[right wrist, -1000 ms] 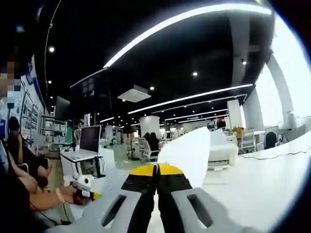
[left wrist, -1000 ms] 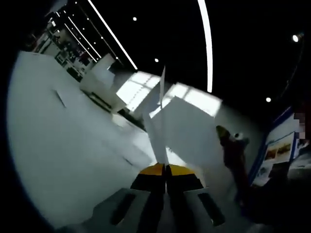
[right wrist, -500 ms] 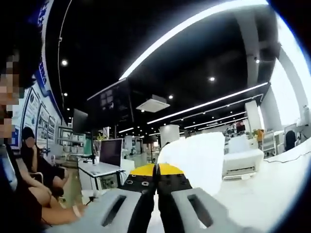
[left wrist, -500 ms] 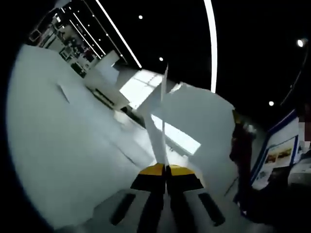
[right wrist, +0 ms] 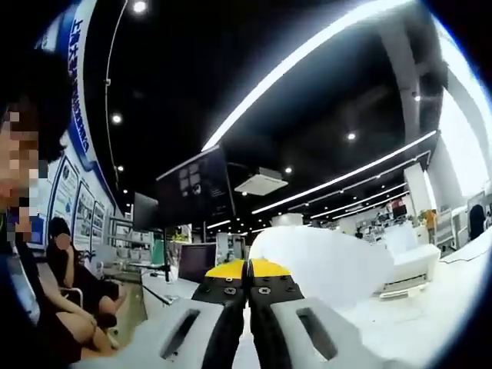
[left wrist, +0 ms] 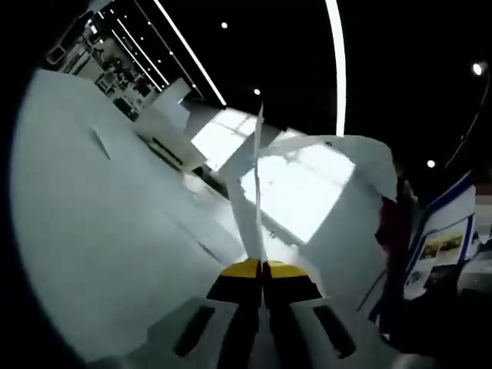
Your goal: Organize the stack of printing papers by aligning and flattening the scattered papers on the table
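Observation:
In the left gripper view my left gripper [left wrist: 262,265] is shut on the edge of white printing paper [left wrist: 323,200], which stands up and curls over to the right against the dark ceiling. One thin sheet edge [left wrist: 257,177] rises straight from the jaws. In the right gripper view my right gripper [right wrist: 247,265] is shut on the white paper [right wrist: 323,261], which bulges to the right of the yellow-tipped jaws. Both grippers are lifted, pointing upward toward the ceiling.
The white table [left wrist: 92,231] fills the left side of the left gripper view. In the right gripper view a white table [right wrist: 438,292] with a printer [right wrist: 411,261] lies at right. A seated person [right wrist: 69,284] and monitors [right wrist: 196,261] are at left.
Both views have tilted further upward. The paper in the left gripper has bent and curled over to the right, covering the figure behind it. The paper by the right gripper bulges wider.

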`<action>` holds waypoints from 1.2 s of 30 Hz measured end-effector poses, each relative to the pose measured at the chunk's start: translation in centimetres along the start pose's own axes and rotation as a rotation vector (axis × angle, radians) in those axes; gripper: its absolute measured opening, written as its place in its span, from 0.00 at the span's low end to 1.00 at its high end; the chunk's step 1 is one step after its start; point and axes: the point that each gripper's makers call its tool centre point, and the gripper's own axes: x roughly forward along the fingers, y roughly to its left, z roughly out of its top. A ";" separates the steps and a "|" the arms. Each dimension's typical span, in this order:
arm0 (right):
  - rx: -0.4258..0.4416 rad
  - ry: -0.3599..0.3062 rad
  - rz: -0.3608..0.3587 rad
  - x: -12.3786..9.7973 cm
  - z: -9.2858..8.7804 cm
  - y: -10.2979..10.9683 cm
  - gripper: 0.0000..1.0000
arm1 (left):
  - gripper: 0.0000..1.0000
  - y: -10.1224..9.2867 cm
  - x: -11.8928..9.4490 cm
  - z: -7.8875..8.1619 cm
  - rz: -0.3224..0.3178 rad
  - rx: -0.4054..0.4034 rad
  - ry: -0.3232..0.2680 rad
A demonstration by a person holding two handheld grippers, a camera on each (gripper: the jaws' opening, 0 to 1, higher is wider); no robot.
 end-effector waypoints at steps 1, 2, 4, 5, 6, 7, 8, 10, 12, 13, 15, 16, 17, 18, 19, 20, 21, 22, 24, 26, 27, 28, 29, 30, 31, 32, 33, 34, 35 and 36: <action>0.011 -0.005 0.004 -0.1 0.0 0.0 0.00 | 0.06 0.0 0.0 0.0 0.000 -0.002 0.000; 0.020 -0.006 0.005 -0.3 -0.1 0.0 0.00 | 0.06 0.0 0.0 0.0 0.001 -0.004 0.000; 0.029 -0.003 0.000 -0.7 -0.5 -0.1 0.00 | 0.06 0.0 0.0 0.0 0.000 -0.007 0.000; 0.037 0.011 -0.013 -1.3 -1.3 -0.3 0.00 | 0.06 0.0 0.0 0.0 -0.001 -0.007 0.000; 0.049 0.023 -0.022 -1.8 -2.0 -0.6 0.00 | 0.06 0.0 0.0 0.0 -0.002 -0.007 0.000; 0.067 0.042 -0.035 -2.4 -2.9 -0.9 0.00 | 0.06 0.0 0.0 0.1 -0.003 -0.008 -0.003; 0.074 0.059 -0.057 -3.1 -3.8 -1.5 0.00 | 0.06 0.0 0.0 0.1 -0.005 -0.010 -0.006; 0.096 0.084 -0.087 -4.3 -5.4 -2.3 0.00 | 0.06 -0.1 -0.1 0.2 -0.006 -0.016 -0.009; 0.126 0.119 -0.133 -6.1 -7.6 -3.5 0.00 | 0.06 -0.1 -0.1 0.2 -0.006 -0.021 -0.010; 0.132 0.123 -0.140 -6.3 -7.9 -3.7 0.00 | 0.06 -0.1 -0.1 0.2 -0.006 -0.020 -0.010; 0.195 0.144 -0.188 -8.1 -10.2 -4.9 0.00 | 0.06 -0.1 -0.1 0.2 -0.007 -0.027 -0.011; 0.213 0.149 -0.199 -8.7 -11.0 -5.2 0.00 | 0.06 -0.1 -0.1 0.2 -0.007 -0.028 -0.011; 0.229 0.151 -0.209 -9.1 -11.5 -5.4 0.00 | 0.06 -0.2 0.0 0.1 -0.007 -0.027 -0.010; 0.271 0.153 -0.227 -9.8 -12.3 -5.6 0.00 | 0.06 -0.2 0.0 0.1 -0.006 -0.026 -0.010; 0.288 0.156 -0.237 -10.3 -12.9 -5.8 0.00 | 0.06 -0.2 0.0 0.1 -0.006 -0.025 -0.010; 0.290 0.157 -0.249 -10.7 -13.4 -6.0 0.00 | 0.06 -0.1 0.0 0.2 -0.005 -0.025 -0.011; 0.287 0.167 -0.268 -11.3 -14.0 -6.4 0.00 | 0.06 -0.2 0.0 0.2 -0.006 -0.025 -0.011; 0.288 0.174 -0.281 -11.8 -14.5 -6.7 0.00 | 0.06 -0.1 0.0 0.2 -0.005 -0.025 -0.011; 0.304 0.192 -0.307 -12.7 -15.6 -7.0 0.00 | 0.06 -0.2 0.0 0.2 -0.005 -0.026 -0.011; 0.309 0.213 -0.331 -13.6 -16.7 -7.4 0.00 | 0.06 -0.2 -0.1 0.1 -0.005 -0.026 -0.011; 0.314 0.219 -0.338 -14.1 -17.1 -7.8 0.00 | 0.06 -0.2 -0.1 0.1 -0.005 -0.028 -0.011; 0.322 0.228 -0.349 -14.5 -17.4 -8.0 0.00 | 0.06 -0.2 -0.1 0.1 -0.005 -0.028 -0.011; 0.324 0.230 -0.354 -14.8 -17.7 -8.3 0.00 | 0.06 -0.2 -0.1 0.1 -0.005 -0.028 -0.011; 0.330 0.235 -0.361 -15.1 -17.9 -8.5 0.00 | 0.06 -0.2 -0.1 0.1 -0.005 -0.028 -0.011; 0.331 0.237 -0.365 -15.3 -18.0 -8.6 0.00 | 0.06 -0.2 -0.1 0.1 -0.004 -0.029 -0.011; 0.330 0.239 -0.367 -15.4 -18.1 -8.7 0.00 | 0.06 -0.2 -0.1 0.1 -0.004 -0.030 -0.011; 0.327 0.245 -0.372 -15.5 -18.3 -8.8 0.00 | 0.06 -0.2 -0.1 0.1 -0.004 -0.031 -0.011; 0.327 0.246 -0.373 -15.5 -18.4 -8.8 0.00 | 0.06 -0.2 -0.1 0.1 -0.004 -0.031 -0.011; 0.331 0.247 -0.373 -15.5 -18.4 -8.9 0.00 | 0.06 -0.2 -0.1 0.1 -0.004 -0.033 -0.011; 0.332 0.246 -0.373 -15.5 -18.4 -8.9 0.00 | 0.06 -0.2 -0.1 0.1 -0.004 -0.033 -0.011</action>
